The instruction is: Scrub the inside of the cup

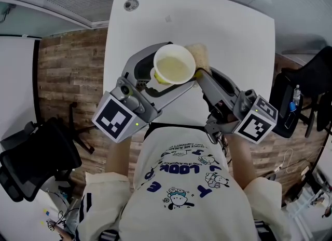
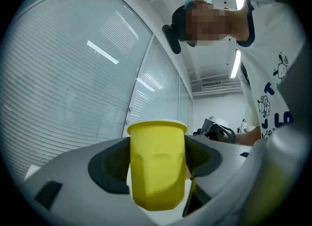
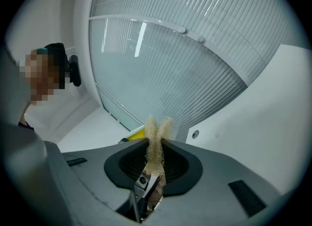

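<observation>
My left gripper (image 2: 157, 159) is shut on a yellow plastic cup (image 2: 157, 166), its dark pads pressed against both sides. In the head view the cup (image 1: 175, 64) is held above the white table (image 1: 233, 32) with its mouth facing up; the inside looks pale and empty. My right gripper (image 3: 156, 147) is shut on a beige mesh scrubber (image 3: 157, 135), folded and squeezed between the pads. In the head view the scrubber (image 1: 199, 54) sits just right of the cup's rim, outside the cup and close to it. A sliver of the yellow cup (image 3: 134, 135) shows past the right jaws.
A round grommet (image 1: 131, 4) sits near the table's far left corner. A black office chair (image 1: 36, 157) stands on the wood floor at the left. Another dark chair with a bottle (image 1: 295, 97) is at the right. Window blinds fill the far side.
</observation>
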`<action>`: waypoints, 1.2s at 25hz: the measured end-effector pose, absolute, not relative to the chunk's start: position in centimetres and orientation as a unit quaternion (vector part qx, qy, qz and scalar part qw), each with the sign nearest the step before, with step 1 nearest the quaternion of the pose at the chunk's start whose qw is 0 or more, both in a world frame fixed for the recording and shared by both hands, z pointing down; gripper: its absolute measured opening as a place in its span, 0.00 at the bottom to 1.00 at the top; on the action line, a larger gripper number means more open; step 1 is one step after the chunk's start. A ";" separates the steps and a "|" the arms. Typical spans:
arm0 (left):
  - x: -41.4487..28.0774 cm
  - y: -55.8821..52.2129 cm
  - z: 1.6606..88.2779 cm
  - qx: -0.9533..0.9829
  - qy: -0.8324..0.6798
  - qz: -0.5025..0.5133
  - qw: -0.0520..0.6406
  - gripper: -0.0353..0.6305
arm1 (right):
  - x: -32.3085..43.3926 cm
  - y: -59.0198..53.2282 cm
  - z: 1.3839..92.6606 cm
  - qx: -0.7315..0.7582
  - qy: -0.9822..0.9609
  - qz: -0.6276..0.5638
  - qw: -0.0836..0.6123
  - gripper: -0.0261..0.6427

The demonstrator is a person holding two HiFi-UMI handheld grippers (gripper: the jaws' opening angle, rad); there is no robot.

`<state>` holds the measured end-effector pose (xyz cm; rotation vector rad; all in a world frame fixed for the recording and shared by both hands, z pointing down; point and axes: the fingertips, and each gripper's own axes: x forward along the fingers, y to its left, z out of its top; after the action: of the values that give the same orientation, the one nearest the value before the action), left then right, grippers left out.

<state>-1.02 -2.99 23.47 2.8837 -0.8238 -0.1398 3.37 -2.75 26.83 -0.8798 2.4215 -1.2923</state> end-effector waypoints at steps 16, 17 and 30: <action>-2.0 -3.2 25.5 0.952 -0.285 -0.044 0.107 0.58 | 3.4 -2.9 26.2 -0.316 0.847 -0.412 0.116 0.15; -2.0 -3.1 25.6 0.952 -0.283 -0.045 0.108 0.58 | 3.3 -2.9 26.1 -0.317 0.848 -0.409 0.114 0.15; -2.8 -3.9 24.5 0.945 -0.281 -0.102 0.133 0.58 | 3.3 -2.7 25.4 -0.318 0.847 -0.404 0.138 0.15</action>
<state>-2.76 -3.90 24.45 2.7411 -0.8154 -0.2969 3.33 -2.74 25.39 -0.9184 2.4489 -1.1679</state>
